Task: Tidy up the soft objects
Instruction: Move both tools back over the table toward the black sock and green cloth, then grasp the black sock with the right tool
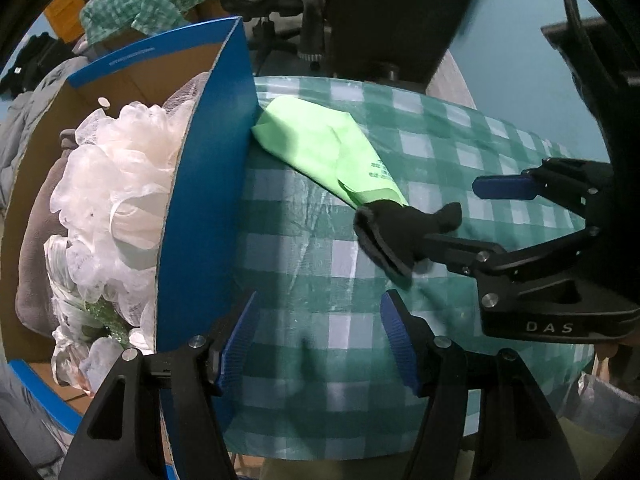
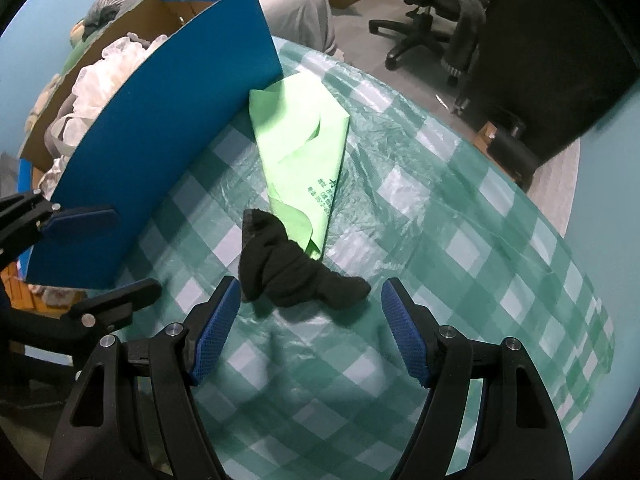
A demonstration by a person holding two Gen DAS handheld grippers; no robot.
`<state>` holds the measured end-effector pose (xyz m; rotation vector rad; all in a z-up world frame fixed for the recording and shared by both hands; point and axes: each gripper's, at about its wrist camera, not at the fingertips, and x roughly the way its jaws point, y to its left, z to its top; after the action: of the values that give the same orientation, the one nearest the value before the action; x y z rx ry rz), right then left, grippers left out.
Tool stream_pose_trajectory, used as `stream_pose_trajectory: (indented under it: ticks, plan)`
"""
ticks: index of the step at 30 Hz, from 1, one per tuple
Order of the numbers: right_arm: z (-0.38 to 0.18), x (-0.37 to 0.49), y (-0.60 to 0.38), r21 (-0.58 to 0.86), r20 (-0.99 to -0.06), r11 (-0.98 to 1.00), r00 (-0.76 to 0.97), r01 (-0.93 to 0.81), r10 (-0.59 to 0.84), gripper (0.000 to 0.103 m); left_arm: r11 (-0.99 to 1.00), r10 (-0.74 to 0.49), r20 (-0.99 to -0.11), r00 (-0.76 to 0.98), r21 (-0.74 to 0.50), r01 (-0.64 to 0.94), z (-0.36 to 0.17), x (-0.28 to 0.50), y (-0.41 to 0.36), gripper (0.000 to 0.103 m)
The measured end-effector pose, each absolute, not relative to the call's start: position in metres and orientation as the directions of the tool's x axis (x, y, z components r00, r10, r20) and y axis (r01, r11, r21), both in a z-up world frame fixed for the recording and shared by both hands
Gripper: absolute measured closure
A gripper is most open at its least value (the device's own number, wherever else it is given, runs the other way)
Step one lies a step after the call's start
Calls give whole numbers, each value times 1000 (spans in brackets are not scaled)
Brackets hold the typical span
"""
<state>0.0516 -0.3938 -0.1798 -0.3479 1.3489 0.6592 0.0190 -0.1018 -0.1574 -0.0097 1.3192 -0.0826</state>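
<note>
Your table (image 2: pixel 460 208) wears a green checked plastic cover. The blue cardboard box (image 1: pixel 200 216) stands on its left part, stuffed with white mesh puffs (image 1: pixel 116 184) and grey fabric. A light green cloth (image 2: pixel 300 152) lies with one end against the box wall. The black sock (image 2: pixel 288 268) sits crumpled at the cloth's near end, overlapping it. Your right gripper (image 2: pixel 310 332) hangs open just short of the sock. Your left gripper (image 1: pixel 318 336) is open over bare cover beside the box.
</note>
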Motion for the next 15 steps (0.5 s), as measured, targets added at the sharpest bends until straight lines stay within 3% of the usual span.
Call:
stream_pose_trajectory:
  ticks: [15]
  plan:
    - [-213, 57, -375, 135, -974, 725, 43, -676, 221, 31, 998, -31, -967, 253, -18, 52, -164, 24, -102, 38]
